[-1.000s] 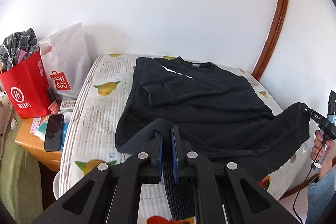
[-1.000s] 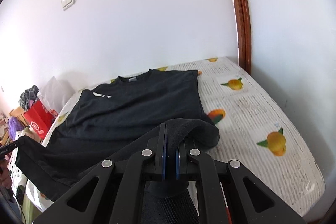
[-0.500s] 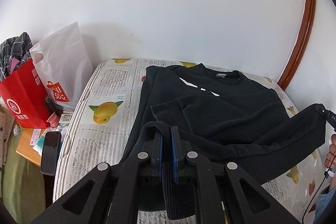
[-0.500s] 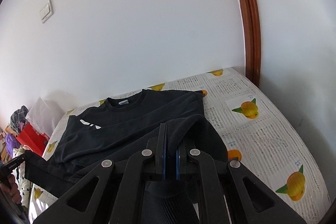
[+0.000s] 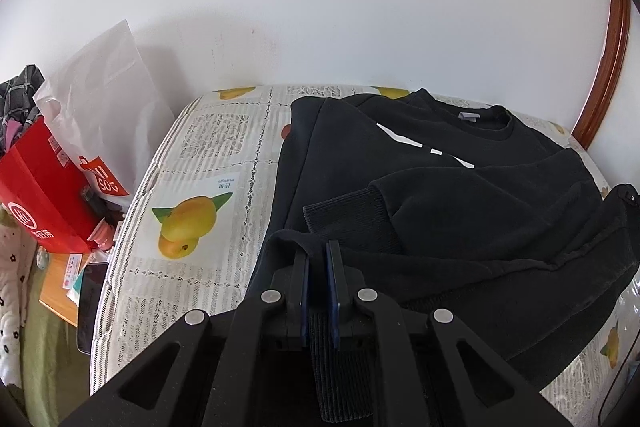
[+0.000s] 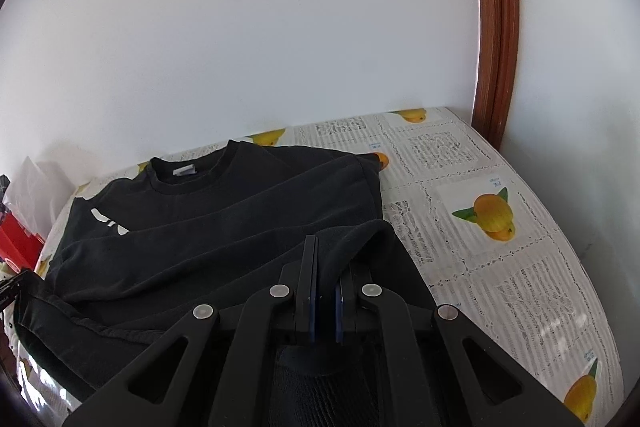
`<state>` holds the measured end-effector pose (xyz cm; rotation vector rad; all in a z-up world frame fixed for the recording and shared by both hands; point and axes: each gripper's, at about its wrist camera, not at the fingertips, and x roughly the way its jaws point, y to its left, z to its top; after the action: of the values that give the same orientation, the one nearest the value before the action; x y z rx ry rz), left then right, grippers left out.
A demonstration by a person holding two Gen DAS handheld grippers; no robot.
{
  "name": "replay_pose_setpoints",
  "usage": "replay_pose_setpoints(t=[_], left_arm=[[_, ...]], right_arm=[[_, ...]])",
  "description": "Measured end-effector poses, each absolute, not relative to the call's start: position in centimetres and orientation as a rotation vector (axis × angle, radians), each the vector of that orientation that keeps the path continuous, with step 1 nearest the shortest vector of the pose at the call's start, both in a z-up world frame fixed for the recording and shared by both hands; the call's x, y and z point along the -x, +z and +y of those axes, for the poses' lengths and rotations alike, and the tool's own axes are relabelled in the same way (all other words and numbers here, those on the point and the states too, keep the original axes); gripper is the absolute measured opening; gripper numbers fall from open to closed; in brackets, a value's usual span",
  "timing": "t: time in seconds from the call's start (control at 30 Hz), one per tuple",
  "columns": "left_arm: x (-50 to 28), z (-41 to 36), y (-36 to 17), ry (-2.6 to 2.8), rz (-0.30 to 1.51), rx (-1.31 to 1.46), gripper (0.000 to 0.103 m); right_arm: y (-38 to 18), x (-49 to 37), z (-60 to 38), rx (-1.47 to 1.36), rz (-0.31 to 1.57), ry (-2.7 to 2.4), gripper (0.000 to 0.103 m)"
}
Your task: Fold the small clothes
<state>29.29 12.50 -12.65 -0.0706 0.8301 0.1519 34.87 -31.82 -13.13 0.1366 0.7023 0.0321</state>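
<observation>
A black sweatshirt [image 5: 460, 195] with a white chest mark lies on a bed, collar toward the wall, a sleeve folded across its front. It also shows in the right wrist view [image 6: 208, 227]. My left gripper [image 5: 318, 251] is shut on the sweatshirt's ribbed hem at its left corner. My right gripper [image 6: 326, 247] is shut on the hem at the right corner. Both hold the bottom edge lifted over the body of the garment. The tip of the right gripper [image 5: 628, 193] shows at the left wrist view's right edge.
The bed cover [image 5: 208, 163] is white lace with mango prints and also shows in the right wrist view [image 6: 492, 211]. A red bag [image 5: 40, 195] and a white bag [image 5: 104, 107] stand left of the bed beside a wooden stand with a phone [image 5: 90, 303]. A brown door frame [image 6: 494, 27] rises at the right.
Both grippers have carried the hem forward and up toward the collar. The lifted bottom part of the sweatshirt now lies further over the body.
</observation>
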Motion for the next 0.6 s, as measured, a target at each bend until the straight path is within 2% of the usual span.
replay_pose_setpoints(t=[0.2, 0.3, 0.33, 0.37, 0.47, 0.6], left_arm=[[-29.5, 12.5, -13.4, 0.158, 0.852, 0.062, 0.011], [-29.0, 12.3, -13.2, 0.141, 0.866, 0.046, 0.012], [-28.7, 12.3, -13.0, 0.136, 0.866, 0.043, 0.015], [-28.2, 12.3, -12.9, 0.129, 0.867, 0.045, 0.021], [-26.7, 12.8, -12.4, 0.099, 0.869, 0.077, 0.038], [-24.0, 13.7, -12.1, 0.098, 0.869, 0.097, 0.041]], right_arm=[[-15.0, -36.1, -32.4, -0.171, 0.775, -0.016, 0.011], [-14.7, -35.2, -32.6, -0.161, 0.802, -0.035, 0.021], [-14.6, -34.8, -32.6, -0.150, 0.813, -0.039, 0.030], [-14.4, -34.2, -32.7, -0.135, 0.826, -0.047, 0.043], [-13.7, -31.4, -33.3, -0.106, 0.803, -0.044, 0.049], [-12.9, -27.8, -34.6, -0.108, 0.786, -0.052, 0.056]])
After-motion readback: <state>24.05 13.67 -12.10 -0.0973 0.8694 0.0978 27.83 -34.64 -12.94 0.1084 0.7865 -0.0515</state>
